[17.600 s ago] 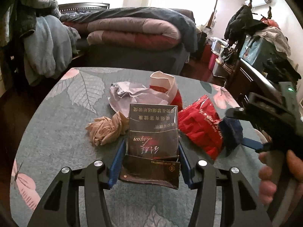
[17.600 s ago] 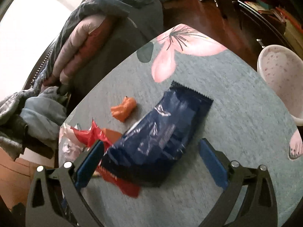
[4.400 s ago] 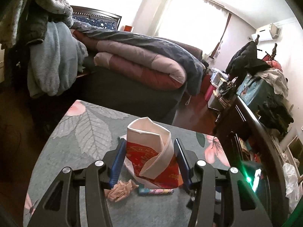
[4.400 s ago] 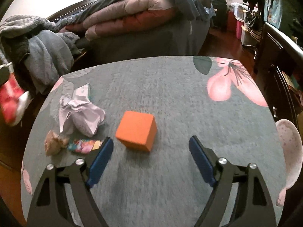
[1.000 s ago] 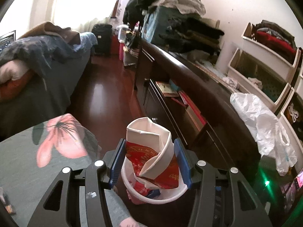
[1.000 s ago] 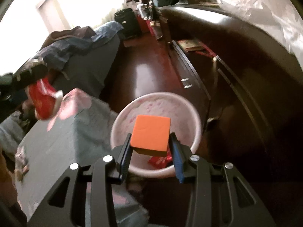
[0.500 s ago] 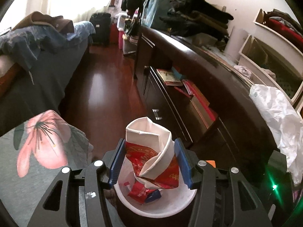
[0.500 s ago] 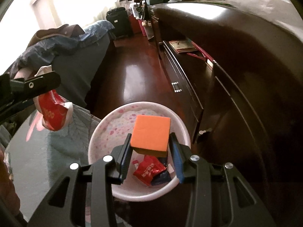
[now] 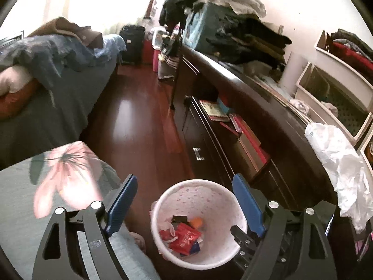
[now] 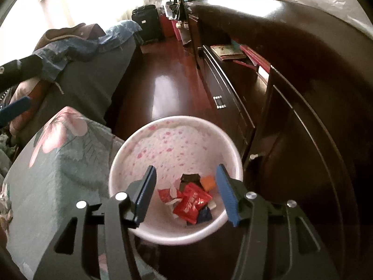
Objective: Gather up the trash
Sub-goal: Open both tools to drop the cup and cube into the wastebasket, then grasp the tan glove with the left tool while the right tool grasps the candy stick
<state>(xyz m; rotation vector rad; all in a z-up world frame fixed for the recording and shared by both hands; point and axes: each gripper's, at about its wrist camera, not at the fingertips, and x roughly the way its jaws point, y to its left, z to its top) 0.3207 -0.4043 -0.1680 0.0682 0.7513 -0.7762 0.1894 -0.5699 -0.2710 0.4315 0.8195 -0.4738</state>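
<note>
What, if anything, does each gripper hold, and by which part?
Nothing. The left gripper and right gripper, jaws just opened, hang empty over the bin.

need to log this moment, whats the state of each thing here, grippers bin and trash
left hand-held gripper: open, empty, jaws just opened, above the bin
right hand-held gripper: open, empty, jaws just opened, above the bin
waste bin: upright on the floor, no lid, partly filled
orange block: lying in the bin
red wrapper: lying in the bin
dark pack: lying in the bin
</note>
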